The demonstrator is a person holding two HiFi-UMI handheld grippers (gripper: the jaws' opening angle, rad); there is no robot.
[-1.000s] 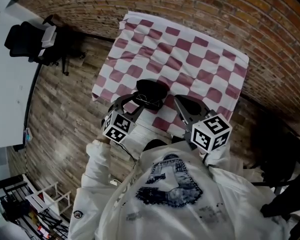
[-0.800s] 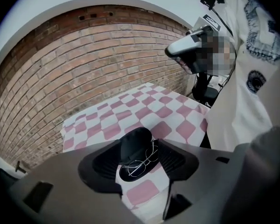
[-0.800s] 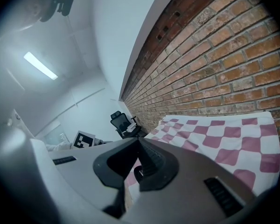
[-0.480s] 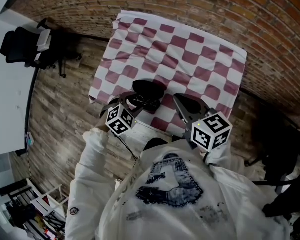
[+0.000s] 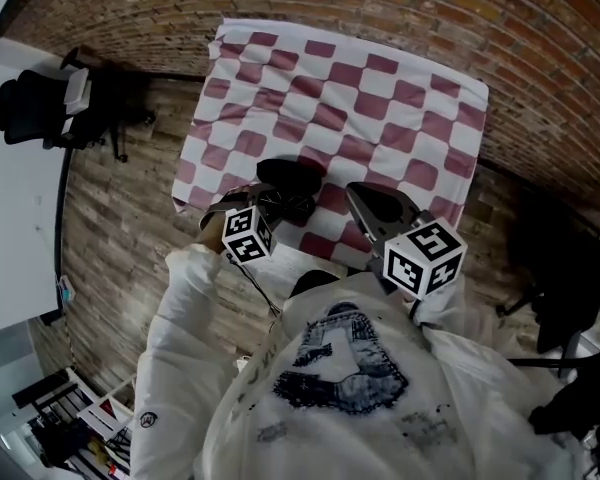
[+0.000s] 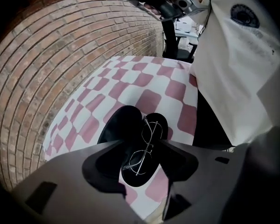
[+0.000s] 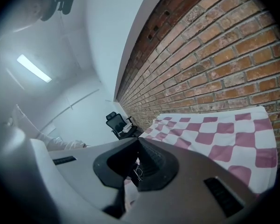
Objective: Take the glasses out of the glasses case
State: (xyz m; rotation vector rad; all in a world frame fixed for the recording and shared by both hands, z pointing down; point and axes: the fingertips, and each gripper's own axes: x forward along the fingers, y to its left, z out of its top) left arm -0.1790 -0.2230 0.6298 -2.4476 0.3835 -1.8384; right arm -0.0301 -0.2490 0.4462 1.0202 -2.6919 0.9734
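Left fingers (image 6: 178, 161) just opening, spread over glasses (image 6: 145, 148), long axis running away along open case (image 6: 118, 125), right fingers (image 7: 155, 164) together

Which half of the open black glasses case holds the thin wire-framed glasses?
The half on the right in the left gripper view: the glasses lie in it; the other half looks empty.

Person wore a white long-sleeved sweatshirt (image 5: 310, 418), dark blue print (image 5: 345, 366) across its chest, small round logo (image 5: 148, 427) on the left sleeve (image 5: 180, 318), left gripper (image 6: 142, 147) and right gripper (image 7: 138, 143) were grey with black-padded jaws, white black-marked cube (image 5: 247, 236) behind each pair, thin dark cable (image 5: 260, 288) behind the left jaws
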